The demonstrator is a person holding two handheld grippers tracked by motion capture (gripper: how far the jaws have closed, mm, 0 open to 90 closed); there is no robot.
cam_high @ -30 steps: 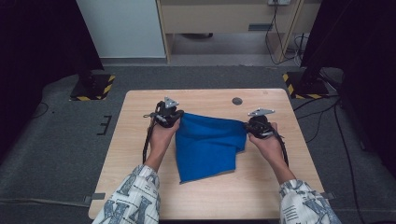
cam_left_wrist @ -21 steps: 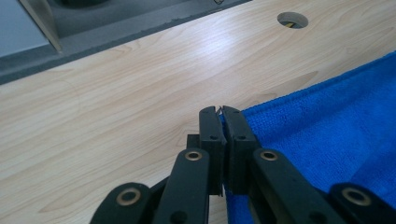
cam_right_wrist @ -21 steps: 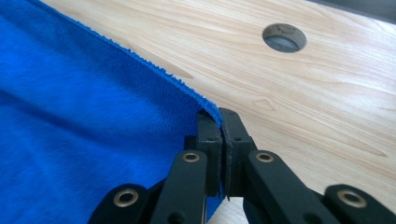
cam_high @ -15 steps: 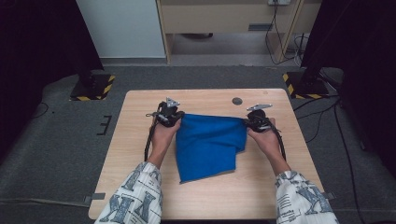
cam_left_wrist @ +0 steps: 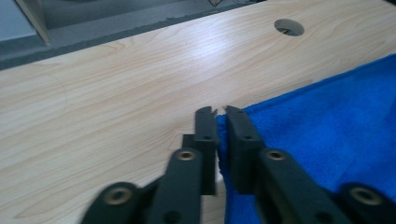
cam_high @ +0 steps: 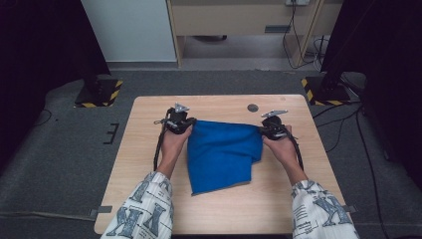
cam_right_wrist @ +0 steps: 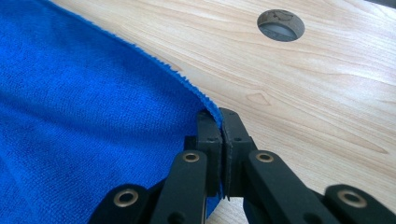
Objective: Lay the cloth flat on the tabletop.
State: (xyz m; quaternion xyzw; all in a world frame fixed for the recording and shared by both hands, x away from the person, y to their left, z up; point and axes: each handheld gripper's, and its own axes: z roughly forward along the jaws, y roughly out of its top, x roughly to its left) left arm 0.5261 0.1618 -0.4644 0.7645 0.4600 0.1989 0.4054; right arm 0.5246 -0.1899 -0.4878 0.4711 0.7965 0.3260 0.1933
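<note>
The high view looks forward and down from above the person's side, taking in the whole tabletop (cam_high: 219,204). Each gripper view sits low and close, looking along its own jaws across the wood. All three share the blue cloth (cam_high: 221,152) and the round cable hole (cam_high: 253,107).

Items counted: one blue microfibre cloth (cam_high: 221,154); one light wooden table (cam_high: 149,149) with one round cable hole (cam_high: 253,107); two black two-jaw grippers, left (cam_high: 185,122) and right (cam_high: 264,130); seemingly two yellow-and-black striped stand bases (cam_high: 99,94) on the floor.
</note>
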